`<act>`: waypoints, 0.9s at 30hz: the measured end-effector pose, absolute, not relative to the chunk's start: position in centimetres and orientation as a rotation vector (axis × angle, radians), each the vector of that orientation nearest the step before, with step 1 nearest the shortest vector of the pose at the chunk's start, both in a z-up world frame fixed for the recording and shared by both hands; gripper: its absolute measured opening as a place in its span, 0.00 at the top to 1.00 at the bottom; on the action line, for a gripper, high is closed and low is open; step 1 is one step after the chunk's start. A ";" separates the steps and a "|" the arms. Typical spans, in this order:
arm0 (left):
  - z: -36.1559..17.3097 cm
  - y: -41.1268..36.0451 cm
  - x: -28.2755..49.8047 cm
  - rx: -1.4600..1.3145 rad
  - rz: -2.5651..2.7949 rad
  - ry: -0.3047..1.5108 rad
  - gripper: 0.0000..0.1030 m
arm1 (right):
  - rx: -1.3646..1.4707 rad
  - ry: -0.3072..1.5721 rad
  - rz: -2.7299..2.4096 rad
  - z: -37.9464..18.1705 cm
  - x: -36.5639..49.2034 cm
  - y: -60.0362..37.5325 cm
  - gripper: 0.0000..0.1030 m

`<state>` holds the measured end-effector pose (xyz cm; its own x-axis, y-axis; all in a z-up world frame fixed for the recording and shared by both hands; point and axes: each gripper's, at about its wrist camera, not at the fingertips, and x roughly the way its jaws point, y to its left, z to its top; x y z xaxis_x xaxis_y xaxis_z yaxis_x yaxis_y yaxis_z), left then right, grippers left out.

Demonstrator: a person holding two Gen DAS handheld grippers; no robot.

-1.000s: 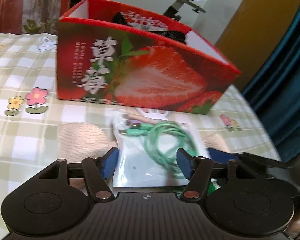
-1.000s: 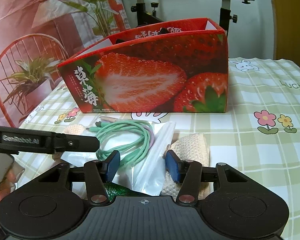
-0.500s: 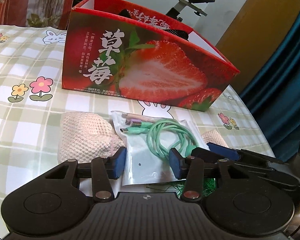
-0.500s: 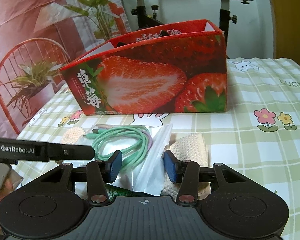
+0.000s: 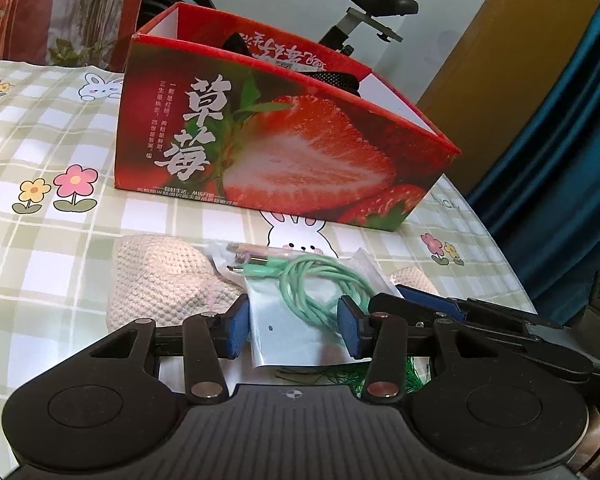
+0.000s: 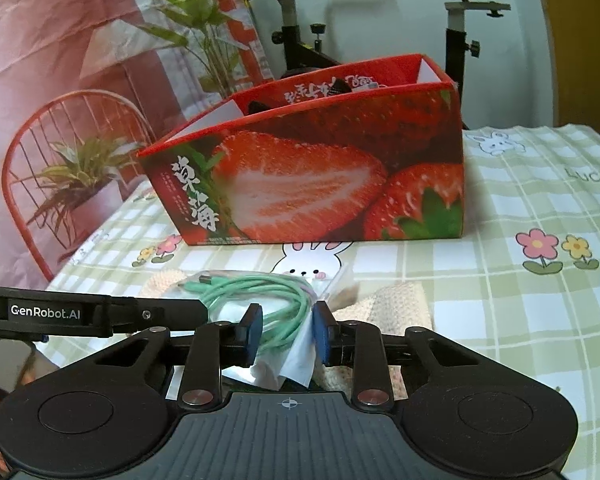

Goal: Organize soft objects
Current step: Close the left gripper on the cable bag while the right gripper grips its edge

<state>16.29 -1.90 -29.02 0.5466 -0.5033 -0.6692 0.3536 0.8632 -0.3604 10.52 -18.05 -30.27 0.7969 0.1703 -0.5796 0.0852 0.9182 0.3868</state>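
Two tongs meet over one clear plastic bag (image 5: 296,332) that holds a coiled green cable (image 5: 320,284). The bag lies on the checked desk (image 5: 52,264) in front of the red strawberry box (image 5: 276,152), the landmark here, just on the near side of the rabbit printed below the box's front wall.

The left tongs (image 5: 294,330) straddle the near end of the bag. Their jaws have just been closing and now stand partly open; the blue pads (image 5: 236,330) sit at the bag's two edges, and whether they press on it cannot be told from the left wrist view.

The right tongs (image 6: 286,334) come at the same bag from the other side. Their jaws have just been closing too, and the bag's crumpled edge and a loop of the cable are bunched tightly between the two pads, so they appear to have hold of it.

A cream knitted cloth (image 5: 160,280) lies under and beside the bag, farther from the box's front than the rabbit. Some green netting (image 5: 410,376) shows beneath the bag's near edge.

Inside the box a dark mesh item (image 5: 336,78) rises above the rim.
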 end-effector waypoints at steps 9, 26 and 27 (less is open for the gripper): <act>-30.1 -1.1 16.3 -0.210 -0.500 0.880 0.55 | 0.472 0.672 0.038 -31.2 10.3 -18.8 0.74; -30.3 -0.8 16.1 -0.235 -0.503 0.878 0.59 | 0.509 0.660 0.053 -30.9 10.1 -19.0 0.87; -30.3 -0.7 16.1 -0.235 -0.503 0.877 0.59 | 0.511 0.657 0.053 -30.8 10.0 -19.0 0.88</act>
<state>16.12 -0.74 -30.27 0.5334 -0.5116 -0.6736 0.3231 0.8592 -0.3967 10.01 -18.98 -30.83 0.7950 0.2054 -0.5707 0.1116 0.8753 0.4705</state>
